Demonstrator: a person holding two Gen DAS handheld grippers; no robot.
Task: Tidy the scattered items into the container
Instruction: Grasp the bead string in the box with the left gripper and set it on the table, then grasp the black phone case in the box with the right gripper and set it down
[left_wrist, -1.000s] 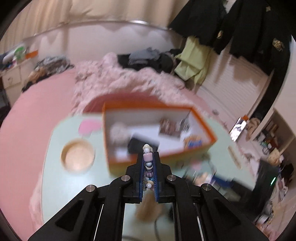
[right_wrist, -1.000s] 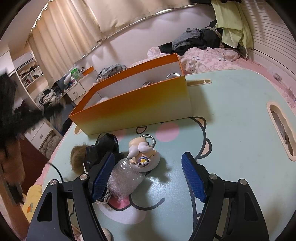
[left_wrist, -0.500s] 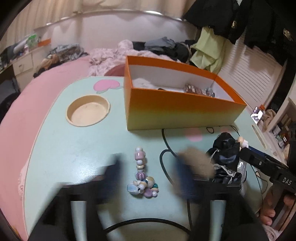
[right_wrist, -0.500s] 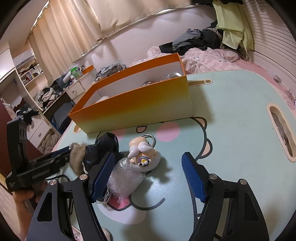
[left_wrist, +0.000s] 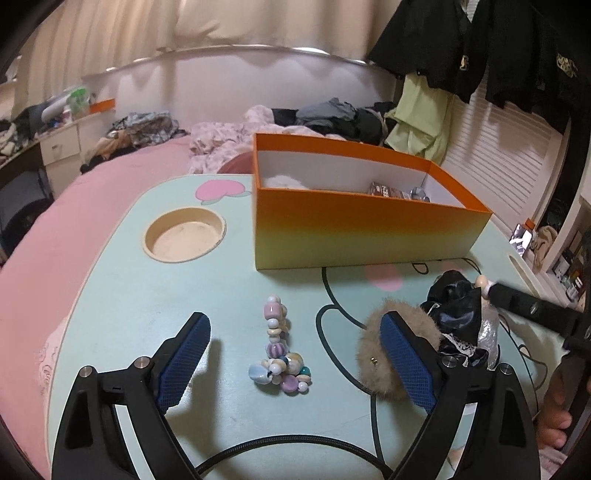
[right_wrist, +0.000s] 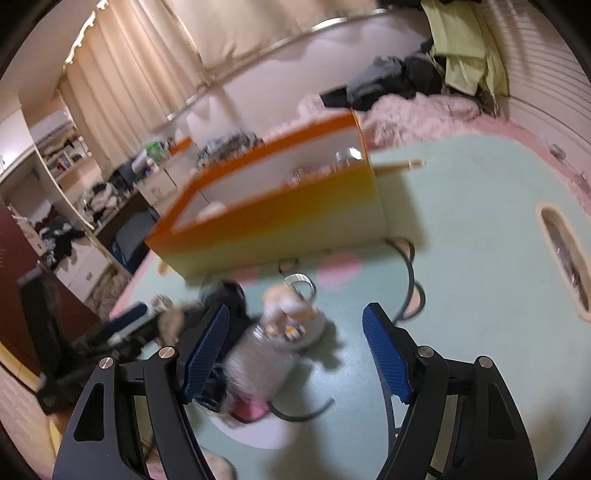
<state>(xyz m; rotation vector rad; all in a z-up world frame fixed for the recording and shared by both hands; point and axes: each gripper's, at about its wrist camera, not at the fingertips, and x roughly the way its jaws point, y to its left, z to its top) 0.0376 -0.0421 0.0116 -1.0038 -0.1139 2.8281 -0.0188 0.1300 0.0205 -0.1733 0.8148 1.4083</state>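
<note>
Tidying here means lifting each loose piece over the near wall of the orange box (left_wrist: 369, 229), which stands on the desk (left_wrist: 122, 295) ahead of both grippers and already holds a few small things. The left gripper (left_wrist: 295, 354) has its jaws spread wide; they have just been opening, and the beaded bracelet (left_wrist: 279, 354) lies on the desk between them with neither pad touching it. Just past its right pad, touching or nearly so, sits a brown fur pompom (left_wrist: 384, 354), and beyond that a black shiny bundle (left_wrist: 456, 314).

My judgement is that the bracelet wants a fresh grip: lower the left gripper until the pads flank the thick cluster of beads at the near end, not the thin strand ahead of it, and close gently so the string does not slither out. Keep the right pad clear of the pompom or it will be dragged along.

The right gripper (right_wrist: 295, 350) is also open and empty, with a small figurine (right_wrist: 291, 314) and a clear wrapped lump (right_wrist: 258, 365) between its pads, nearer the left one. That view is blurred, so steady it before closing.
</note>
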